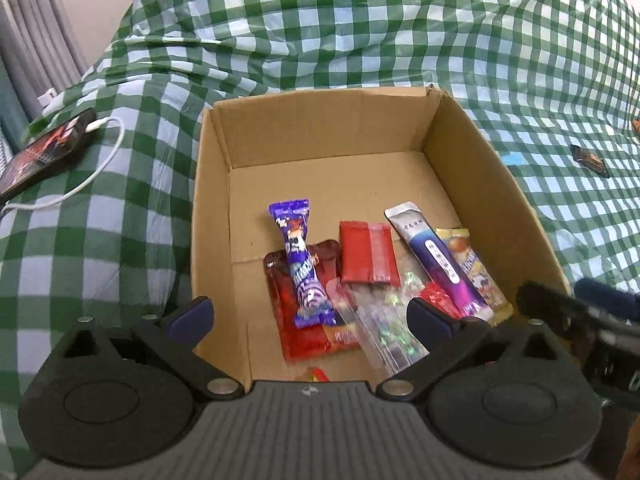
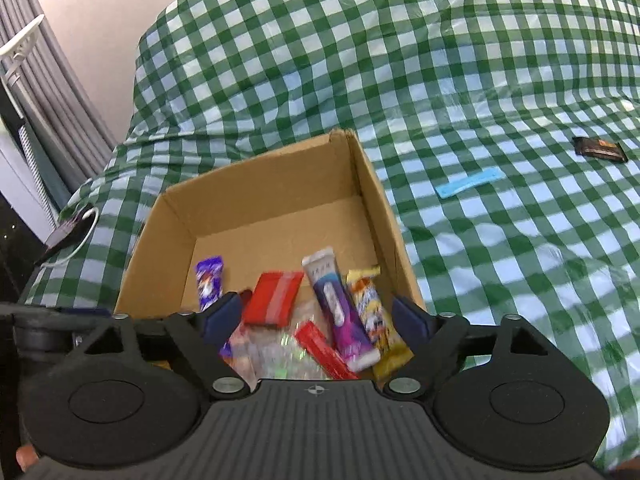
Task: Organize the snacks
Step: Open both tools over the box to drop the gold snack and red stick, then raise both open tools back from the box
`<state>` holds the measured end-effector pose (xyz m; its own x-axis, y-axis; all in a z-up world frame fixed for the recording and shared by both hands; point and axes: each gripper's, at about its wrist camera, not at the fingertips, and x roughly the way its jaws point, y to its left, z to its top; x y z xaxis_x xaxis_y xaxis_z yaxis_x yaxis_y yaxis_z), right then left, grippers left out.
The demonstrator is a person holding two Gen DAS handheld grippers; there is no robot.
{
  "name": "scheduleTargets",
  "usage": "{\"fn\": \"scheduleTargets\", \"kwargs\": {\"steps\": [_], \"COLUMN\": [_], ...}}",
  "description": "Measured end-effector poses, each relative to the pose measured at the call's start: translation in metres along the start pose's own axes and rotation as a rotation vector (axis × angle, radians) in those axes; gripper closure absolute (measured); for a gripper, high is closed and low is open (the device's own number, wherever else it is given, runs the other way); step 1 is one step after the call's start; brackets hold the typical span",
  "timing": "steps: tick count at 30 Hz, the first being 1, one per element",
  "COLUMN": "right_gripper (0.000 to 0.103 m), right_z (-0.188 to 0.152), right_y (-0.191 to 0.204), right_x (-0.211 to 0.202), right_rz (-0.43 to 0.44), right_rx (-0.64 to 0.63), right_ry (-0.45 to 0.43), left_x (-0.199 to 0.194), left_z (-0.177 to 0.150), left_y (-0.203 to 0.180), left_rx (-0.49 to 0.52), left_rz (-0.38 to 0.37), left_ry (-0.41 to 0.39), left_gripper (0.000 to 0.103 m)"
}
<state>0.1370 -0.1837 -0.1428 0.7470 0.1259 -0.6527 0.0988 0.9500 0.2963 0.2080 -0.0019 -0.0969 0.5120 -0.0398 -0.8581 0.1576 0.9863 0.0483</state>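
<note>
Both the left gripper [image 1: 310, 312] and right gripper [image 2: 318, 318] hang wide open and empty over the box [image 1: 212, 184], where the snacks [image 1: 366, 258] lie, while 2 more, a dark bar [image 2: 599, 149] and blue strip [image 2: 469, 183], lie on the cloth [image 2: 400, 60] outside the box.

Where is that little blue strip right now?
In the right wrist view, the blue strip lies on the checked cloth, right of the cardboard box, near a dark wrapper.
</note>
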Motion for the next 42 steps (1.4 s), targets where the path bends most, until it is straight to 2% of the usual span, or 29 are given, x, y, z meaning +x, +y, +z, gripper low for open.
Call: {"fn": "scheduleTargets", "kwargs": {"steps": [5, 11, 22, 32, 42], "right_gripper": [0.01, 0.007, 0.005, 0.004, 0.004], "right_z": [-0.015, -0.033, -0.06, -0.081, -0.09], "right_y": [0.001, 0.008, 0.029, 0.037, 0.039], "right_x": [-0.032, -0.076, -0.142, -0.172, -0.19], "right_rz": [0.013, 0.021, 0.039, 0.043, 0.05], "right_rx": [0.012, -0.001, -0.039, -0.054, -0.058], "right_ry": [0.01, -0.005, -0.092, -0.129, -0.163], "left_x": [-0.033, -0.076, -0.144, -0.172, -0.187], "left_z": [-0.022, -0.048, -0.088, -0.113, -0.122], "left_y": [0.001, 0.004, 0.001, -0.004, -0.005], "left_rx": [-0.034, -0.067, -0.042, -0.031, -0.029], "left_rz": [-0.019, -0.026, -0.024, -0.019, -0.011], "left_ry": [-0.003, -0.044, -0.15, -0.19, -0.215], "left_gripper": [0.0, 0.0, 0.0, 0.0, 0.0]}}
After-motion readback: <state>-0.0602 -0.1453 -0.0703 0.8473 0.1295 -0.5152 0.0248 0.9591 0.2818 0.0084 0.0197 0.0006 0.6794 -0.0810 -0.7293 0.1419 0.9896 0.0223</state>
